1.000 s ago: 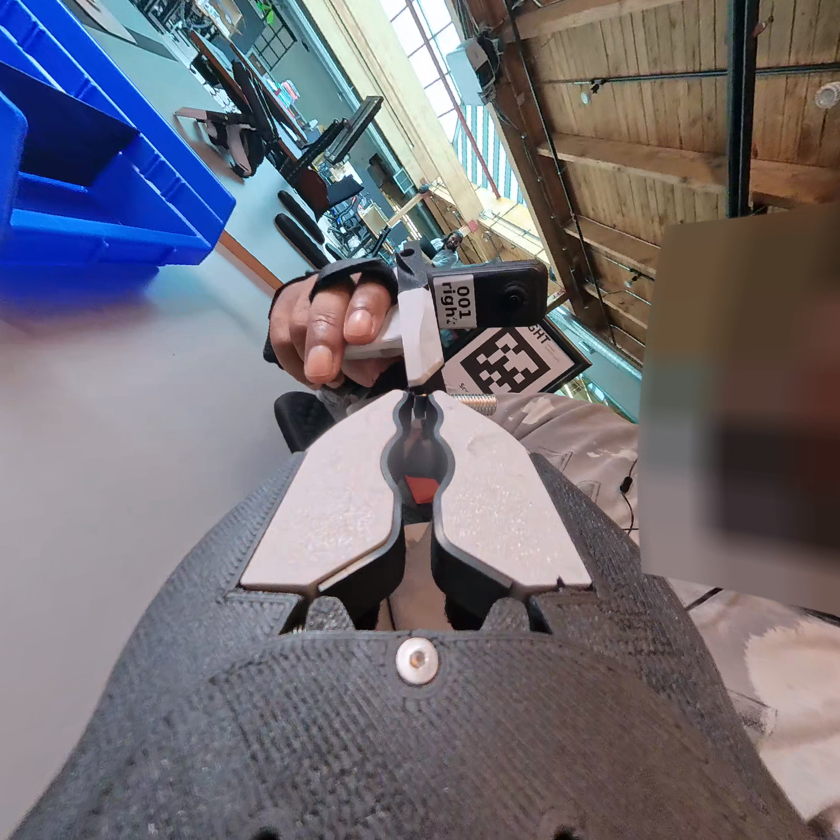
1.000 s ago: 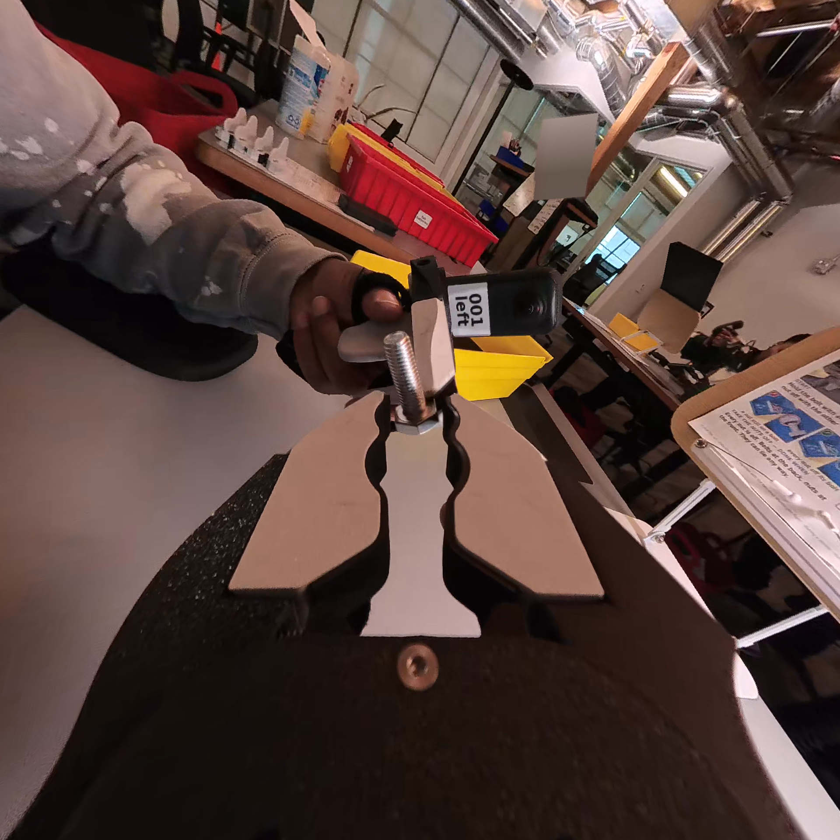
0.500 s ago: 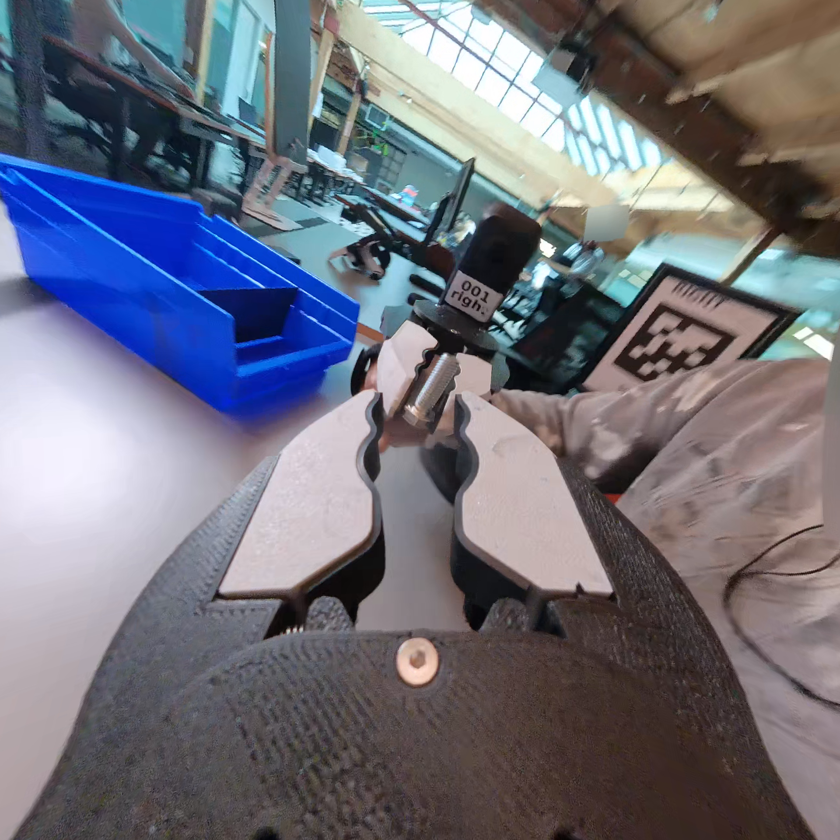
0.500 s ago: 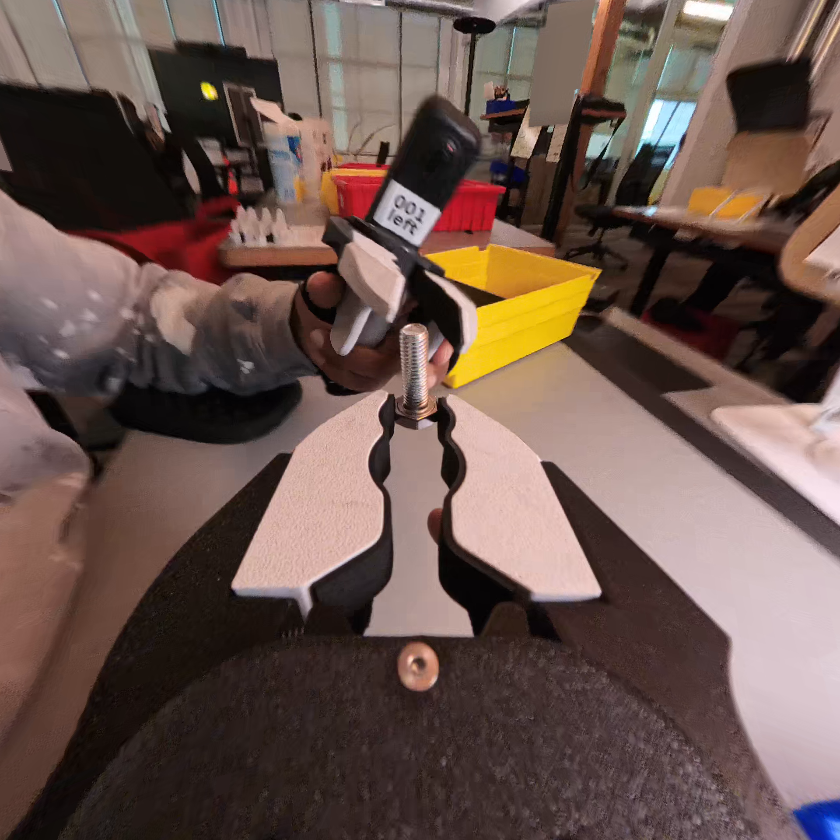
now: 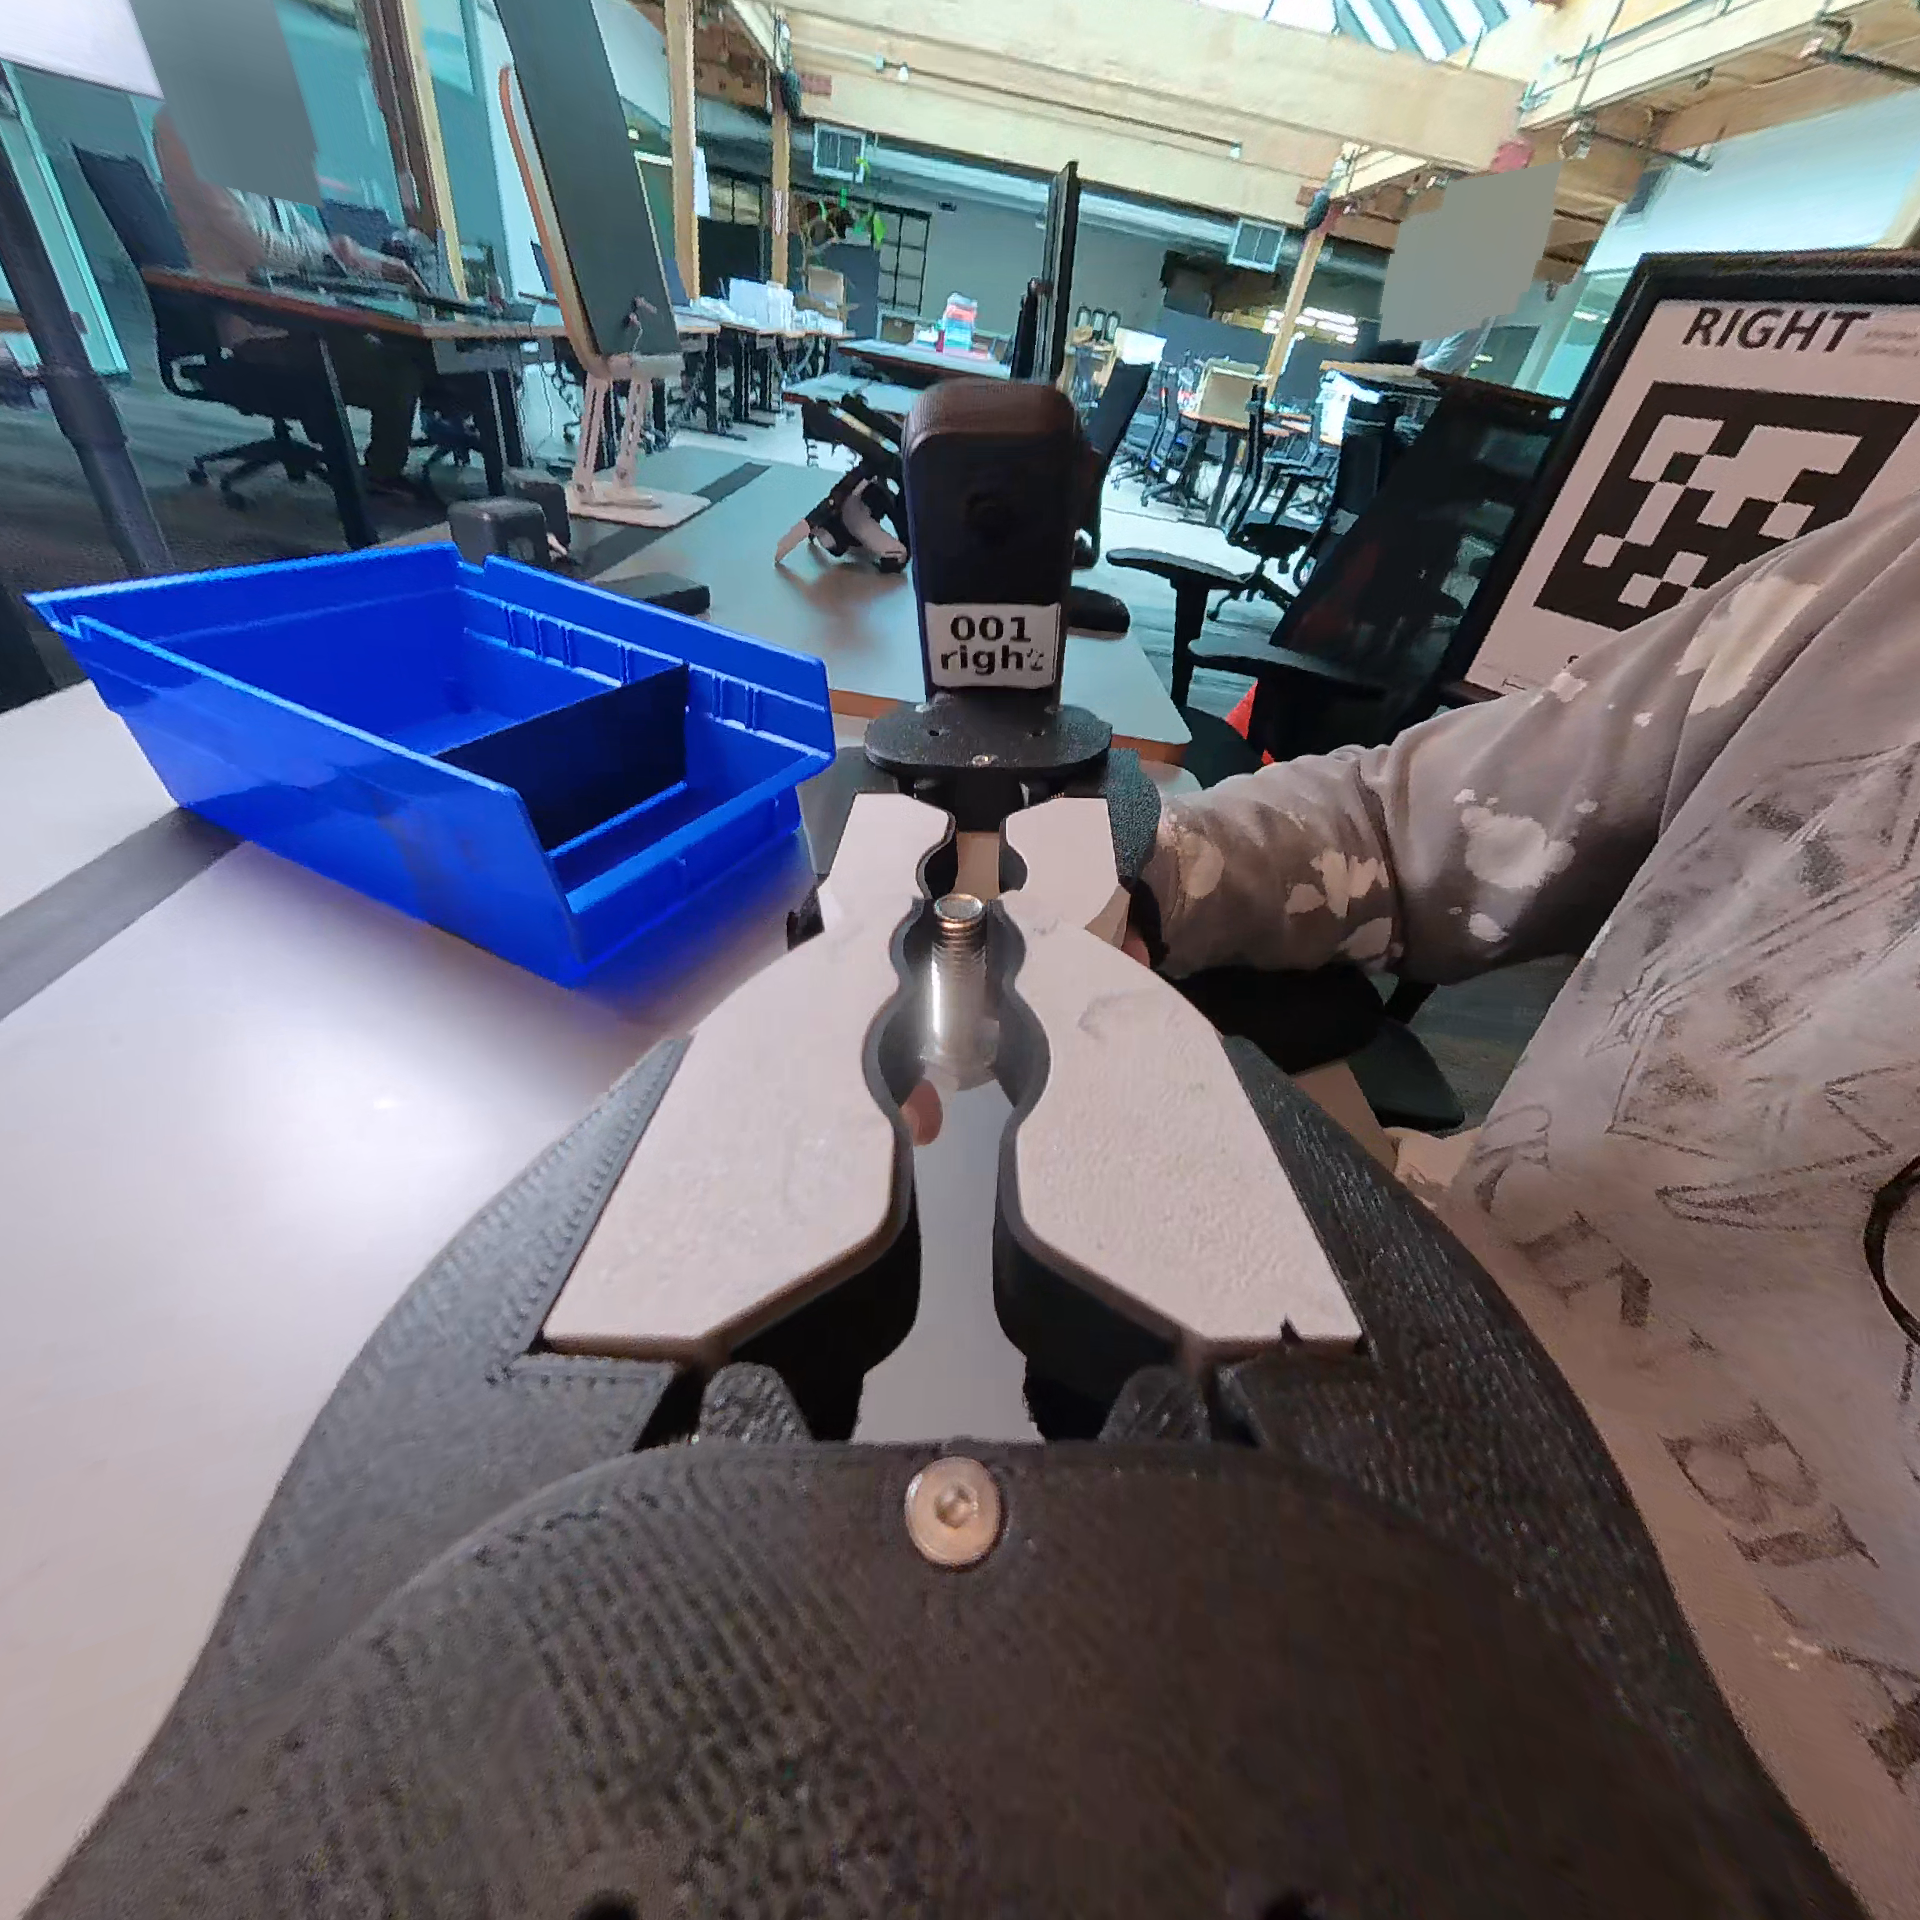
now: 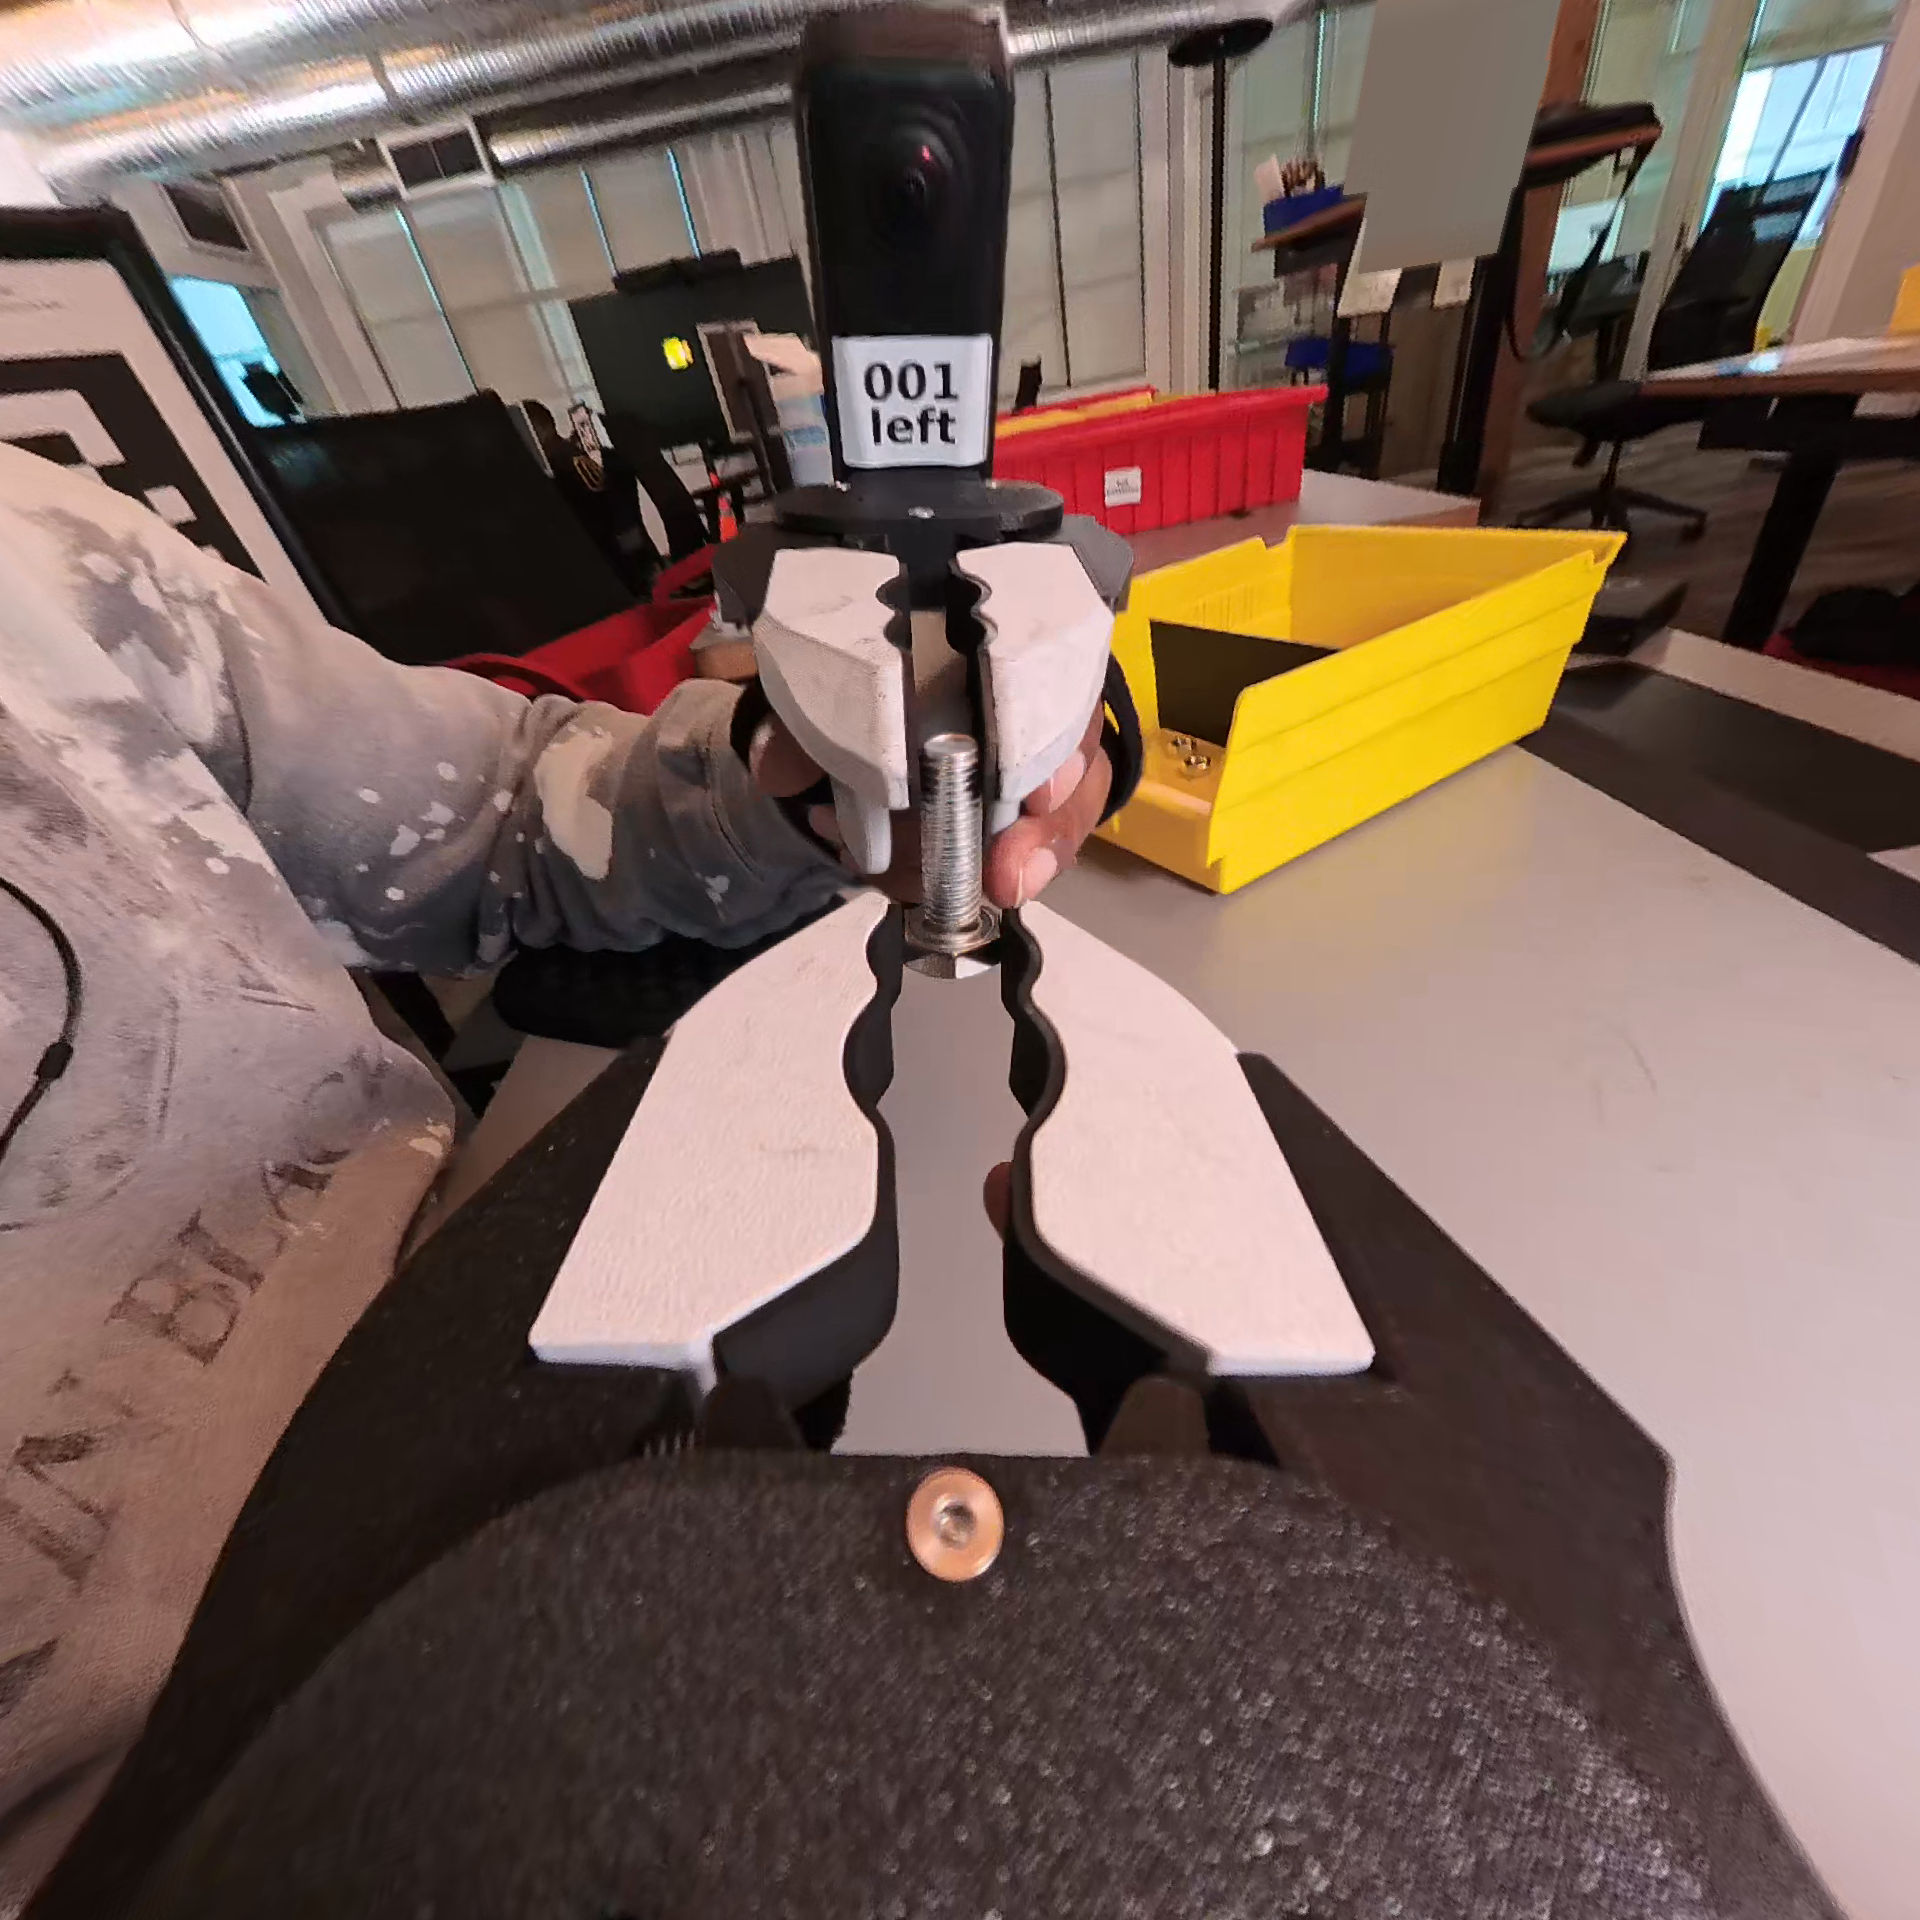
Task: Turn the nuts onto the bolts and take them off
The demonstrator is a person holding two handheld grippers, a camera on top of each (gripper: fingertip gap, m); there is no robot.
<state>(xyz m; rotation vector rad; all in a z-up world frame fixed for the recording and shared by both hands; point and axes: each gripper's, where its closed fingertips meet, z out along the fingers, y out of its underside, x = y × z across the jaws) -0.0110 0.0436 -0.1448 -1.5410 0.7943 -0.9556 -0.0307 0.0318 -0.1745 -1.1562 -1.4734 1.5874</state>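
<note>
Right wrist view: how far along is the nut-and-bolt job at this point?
Done: a nut already sits on the bolt. In hand: the right gripper pinches the nut end while the left gripper clamps the shaft. Left: whether the nut is going on or coming off cannot be told; loose nuts wait in the yellow bin.

Both of my wrist views are bright, lit by daylight from skylights and tall windows. Wide-angle distortion bends the edges. The glossy blue plastic bin (image 5: 436,727) casts a soft blue-tinted shadow on the pale grey tabletop (image 5: 260,1143). Glare marks the threaded steel bolt (image 5: 958,997); the ceiling in my right view smears.
</note>
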